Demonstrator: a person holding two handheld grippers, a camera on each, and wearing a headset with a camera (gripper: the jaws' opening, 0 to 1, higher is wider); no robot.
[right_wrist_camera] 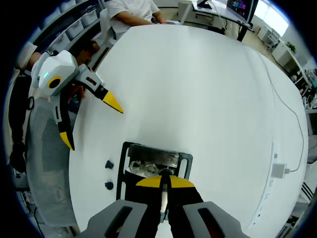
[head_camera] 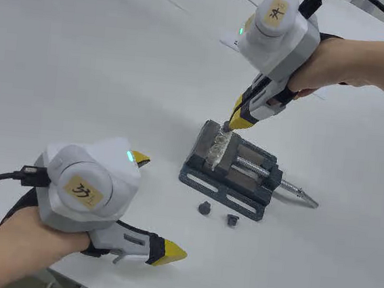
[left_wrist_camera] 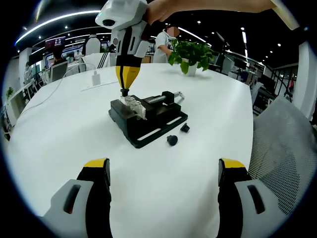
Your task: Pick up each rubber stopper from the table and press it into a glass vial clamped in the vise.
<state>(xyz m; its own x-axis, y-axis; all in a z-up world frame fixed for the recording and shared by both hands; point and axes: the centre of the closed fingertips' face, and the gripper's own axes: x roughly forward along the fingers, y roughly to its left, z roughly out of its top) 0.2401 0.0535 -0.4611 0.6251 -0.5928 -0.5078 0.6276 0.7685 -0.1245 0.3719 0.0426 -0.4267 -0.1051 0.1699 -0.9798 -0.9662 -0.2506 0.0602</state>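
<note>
Right tongs (head_camera: 228,126) are closed on a small dark stopper (left_wrist_camera: 124,92), tips pointing down onto the glass vials (head_camera: 219,146) clamped in the vise (head_camera: 243,179). Left tongs (left_wrist_camera: 163,168) stand wide open, empty. Two loose stoppers (head_camera: 204,208) lie on the table (head_camera: 117,75) just beside the vise.

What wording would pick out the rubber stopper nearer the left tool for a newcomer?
Find the black vise mid-table. Two dark rubber stoppers lie loose on the white table beside its slotted base. The target stopper is the rounder-looking one, farther from the vise's screw handle than the other stopper.
</note>
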